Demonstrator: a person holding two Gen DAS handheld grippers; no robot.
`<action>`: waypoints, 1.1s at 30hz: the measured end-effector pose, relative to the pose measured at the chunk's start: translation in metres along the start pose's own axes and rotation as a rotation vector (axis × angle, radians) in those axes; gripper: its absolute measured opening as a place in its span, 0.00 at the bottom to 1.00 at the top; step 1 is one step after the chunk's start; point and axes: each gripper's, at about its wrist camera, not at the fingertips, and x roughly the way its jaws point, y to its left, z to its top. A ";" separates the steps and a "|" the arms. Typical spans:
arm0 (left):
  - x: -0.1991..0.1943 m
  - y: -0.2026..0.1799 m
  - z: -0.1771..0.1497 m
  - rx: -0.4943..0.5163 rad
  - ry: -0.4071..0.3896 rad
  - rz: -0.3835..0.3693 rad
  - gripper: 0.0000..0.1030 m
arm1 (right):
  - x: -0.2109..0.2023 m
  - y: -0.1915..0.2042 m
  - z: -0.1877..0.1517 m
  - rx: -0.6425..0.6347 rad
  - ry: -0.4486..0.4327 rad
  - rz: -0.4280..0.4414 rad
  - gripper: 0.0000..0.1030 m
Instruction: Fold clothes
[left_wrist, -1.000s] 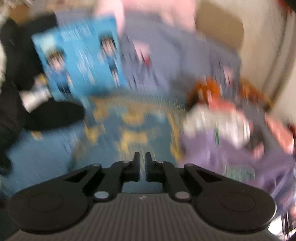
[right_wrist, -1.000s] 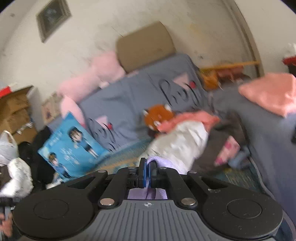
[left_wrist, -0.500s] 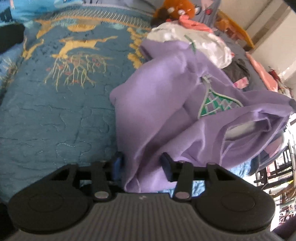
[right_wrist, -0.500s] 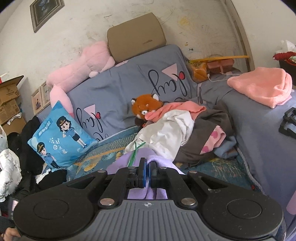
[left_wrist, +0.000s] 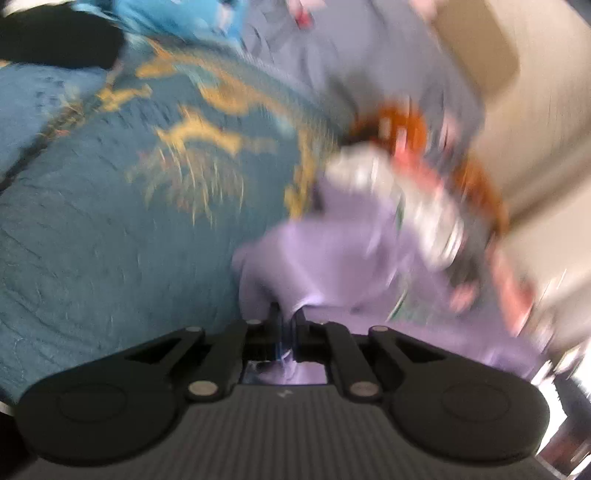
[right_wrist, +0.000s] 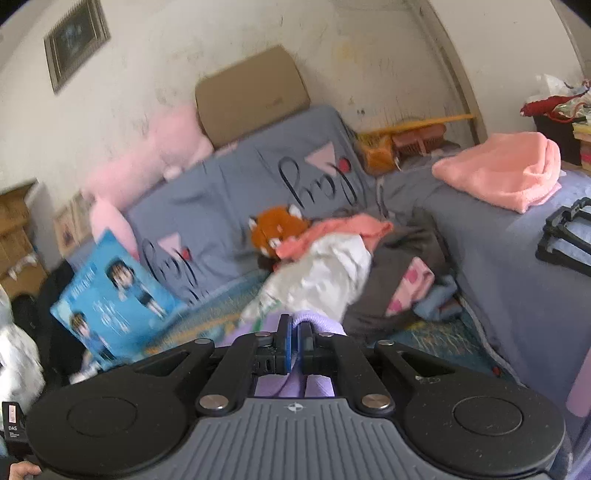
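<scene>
Left wrist view, my left gripper (left_wrist: 287, 317): fingers pressed together on a bunched edge of the purple garment (left_wrist: 332, 258), cloth pinched between the pads.
Left wrist view, garment: it trails from my pinch to the right, crumpled, over the teal patterned bedspread (left_wrist: 110, 221). The picture is blurred, so I cannot tell which edge I hold.
Left wrist view, why held so: I judge that I grip an edge so the cloth can be drawn out flat on the bare bedspread.
Left wrist view, pose: tool low, angled down across the bed.

Right wrist view, my right gripper (right_wrist: 294, 338): closed tight on a thick purple fold, likely a cuff or hem, which loops over the fingertips.
Right wrist view, pose: held roughly level, facing the grey sofa cover (right_wrist: 240, 184).
Right wrist view, other clothes: a pile of clothes (right_wrist: 332, 266) lies ahead, beside an orange plush toy (right_wrist: 277, 229).
Right wrist view, why: two grips on one garment let me spread it between them.
</scene>
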 end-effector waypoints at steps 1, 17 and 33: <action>-0.009 0.002 0.005 -0.029 -0.037 -0.016 0.04 | -0.003 0.000 0.002 0.009 -0.016 0.020 0.02; -0.192 -0.091 0.115 0.173 -0.364 -0.009 0.04 | -0.036 0.083 0.118 -0.150 -0.181 0.355 0.02; -0.126 -0.116 0.330 0.215 -0.462 0.168 0.04 | 0.192 0.183 0.255 -0.106 -0.152 0.292 0.02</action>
